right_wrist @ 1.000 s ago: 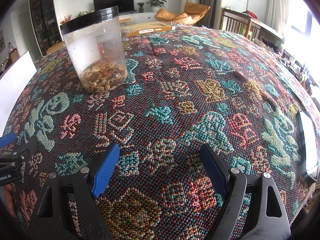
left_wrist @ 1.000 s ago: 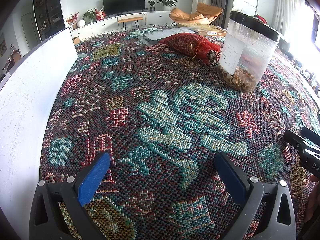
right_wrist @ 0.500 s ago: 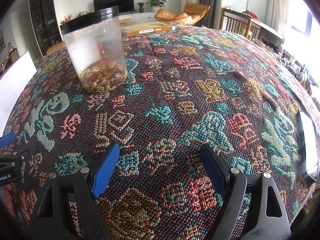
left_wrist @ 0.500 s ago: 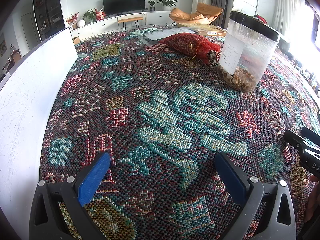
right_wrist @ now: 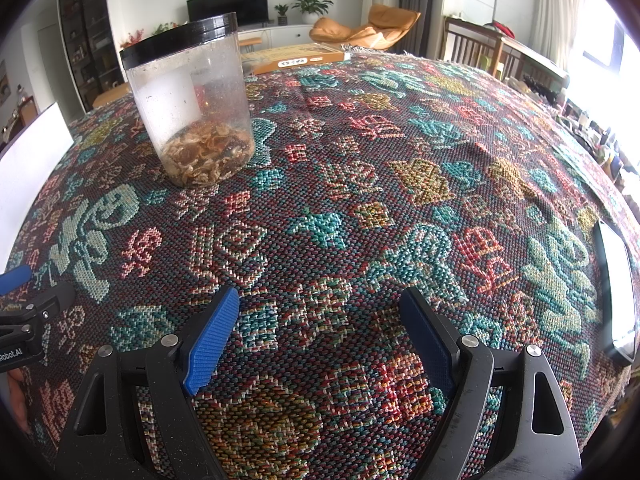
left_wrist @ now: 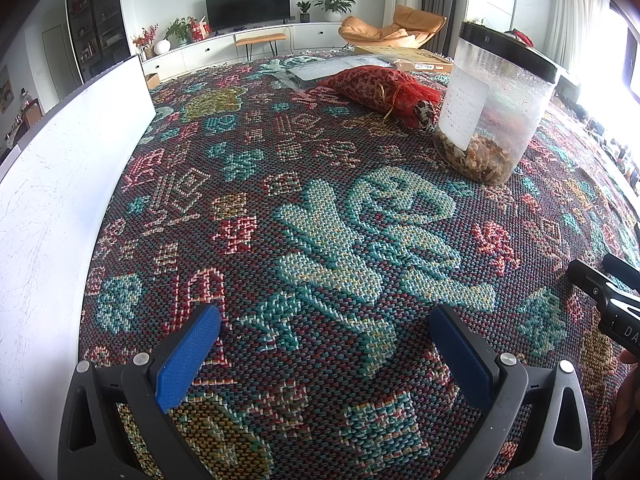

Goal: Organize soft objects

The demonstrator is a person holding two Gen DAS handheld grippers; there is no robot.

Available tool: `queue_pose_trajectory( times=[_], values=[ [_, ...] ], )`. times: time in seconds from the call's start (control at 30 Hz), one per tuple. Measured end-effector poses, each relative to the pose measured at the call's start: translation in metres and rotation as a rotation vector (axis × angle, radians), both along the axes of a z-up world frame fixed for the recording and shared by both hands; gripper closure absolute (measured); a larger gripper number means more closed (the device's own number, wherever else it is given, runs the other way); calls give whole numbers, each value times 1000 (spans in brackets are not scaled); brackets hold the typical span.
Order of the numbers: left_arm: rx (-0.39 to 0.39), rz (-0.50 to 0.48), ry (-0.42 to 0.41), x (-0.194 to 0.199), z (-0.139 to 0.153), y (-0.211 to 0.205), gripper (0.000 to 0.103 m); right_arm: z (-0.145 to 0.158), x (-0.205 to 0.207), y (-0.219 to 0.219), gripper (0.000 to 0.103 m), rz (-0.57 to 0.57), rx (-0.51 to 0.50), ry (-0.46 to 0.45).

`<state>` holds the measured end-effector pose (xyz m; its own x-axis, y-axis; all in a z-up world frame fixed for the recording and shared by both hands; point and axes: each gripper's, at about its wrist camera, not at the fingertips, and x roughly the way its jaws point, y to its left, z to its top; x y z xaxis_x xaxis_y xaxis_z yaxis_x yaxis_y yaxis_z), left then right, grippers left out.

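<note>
Both tools hover low over the patterned tablecloth [left_wrist: 328, 208], the left gripper [left_wrist: 324, 344] spread wide at the bottom of its view, the right gripper [right_wrist: 320, 328] just as wide and empty. The red mesh pouch [left_wrist: 380, 90] lies at upper centre of the left view, just beside the clear jar [left_wrist: 496, 108].

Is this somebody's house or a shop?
Most likely a home's living room: a television stands on a low white cabinet, an orange lounge chair sits nearby, and potted plants line the wall.
</note>
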<state>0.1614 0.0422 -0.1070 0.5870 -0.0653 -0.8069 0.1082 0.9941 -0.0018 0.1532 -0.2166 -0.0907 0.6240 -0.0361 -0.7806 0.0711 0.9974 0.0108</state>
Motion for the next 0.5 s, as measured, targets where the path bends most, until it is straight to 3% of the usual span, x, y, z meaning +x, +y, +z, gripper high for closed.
queue_pose_trajectory(
  times=[0.3, 0.5],
  values=[
    [2, 0, 1, 0, 0, 0, 0, 0, 0, 0, 18, 0, 0, 0],
    [8, -29, 62, 36, 1, 1, 0, 0, 0, 0, 18, 0, 1, 0]
  ],
)
